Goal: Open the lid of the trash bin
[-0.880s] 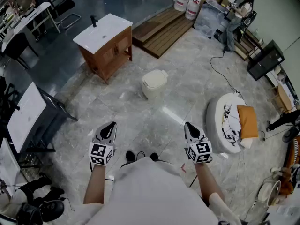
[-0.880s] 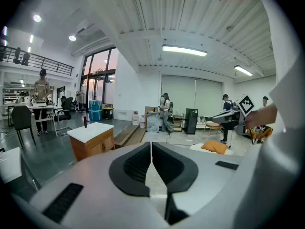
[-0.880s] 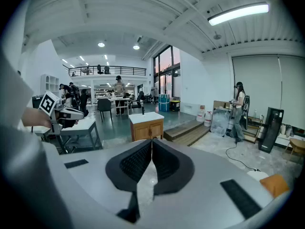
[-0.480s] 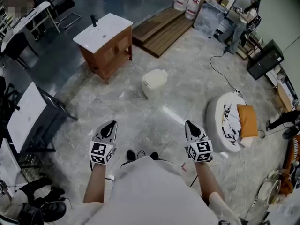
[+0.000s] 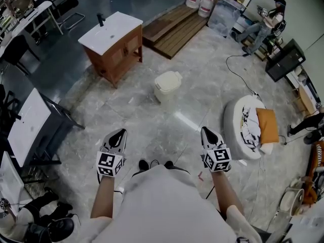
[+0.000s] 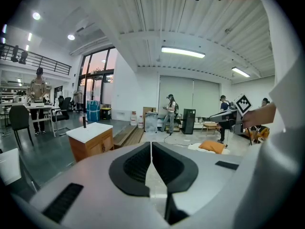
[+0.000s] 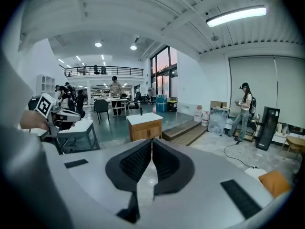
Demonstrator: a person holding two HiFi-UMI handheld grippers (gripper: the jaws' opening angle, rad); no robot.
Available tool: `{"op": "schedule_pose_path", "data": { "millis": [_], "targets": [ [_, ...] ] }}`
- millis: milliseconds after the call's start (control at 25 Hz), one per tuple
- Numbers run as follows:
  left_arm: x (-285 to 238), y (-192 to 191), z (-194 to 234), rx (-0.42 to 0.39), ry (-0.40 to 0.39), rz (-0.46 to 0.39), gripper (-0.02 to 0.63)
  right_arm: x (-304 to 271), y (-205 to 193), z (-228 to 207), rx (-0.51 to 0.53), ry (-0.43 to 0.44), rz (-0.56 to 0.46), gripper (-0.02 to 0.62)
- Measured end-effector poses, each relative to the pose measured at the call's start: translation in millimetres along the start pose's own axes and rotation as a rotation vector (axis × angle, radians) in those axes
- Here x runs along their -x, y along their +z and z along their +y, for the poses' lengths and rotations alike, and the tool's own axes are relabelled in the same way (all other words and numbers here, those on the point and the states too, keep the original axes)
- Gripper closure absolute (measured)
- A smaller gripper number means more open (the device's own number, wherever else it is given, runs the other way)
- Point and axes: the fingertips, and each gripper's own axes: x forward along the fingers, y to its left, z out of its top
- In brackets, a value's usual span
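A small cream trash bin (image 5: 166, 85) with its lid down stands on the marble floor, well ahead of me in the head view. My left gripper (image 5: 117, 137) is held low at the left, its jaws shut on nothing. My right gripper (image 5: 208, 134) is held at the right, also shut and empty. Both are far short of the bin. In the left gripper view the jaws (image 6: 151, 147) meet in a thin line; the right gripper view shows the same (image 7: 151, 146). The bin is hidden in both gripper views.
A wooden cabinet with a white sink top (image 5: 113, 44) stands left of the bin. A wooden platform (image 5: 174, 28) lies behind it. A round white cushion with an orange pillow (image 5: 248, 128) sits at the right. A white folding table (image 5: 28, 123) is at the left. A cable (image 5: 238, 70) runs across the floor.
The head view has shifted slightly, so the bin and the cabinet sit a little lower and nearer. Both grippers keep the same pose, still shut.
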Motion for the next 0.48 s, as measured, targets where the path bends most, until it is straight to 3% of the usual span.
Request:
{"op": "schedule_pose_path", "data": {
  "millis": [480],
  "targets": [
    [17,-14,18,-0.013,-0.061,0.003,0.581,0,-4,38,0.001,-0.035,0.006,0.563]
  ]
}}
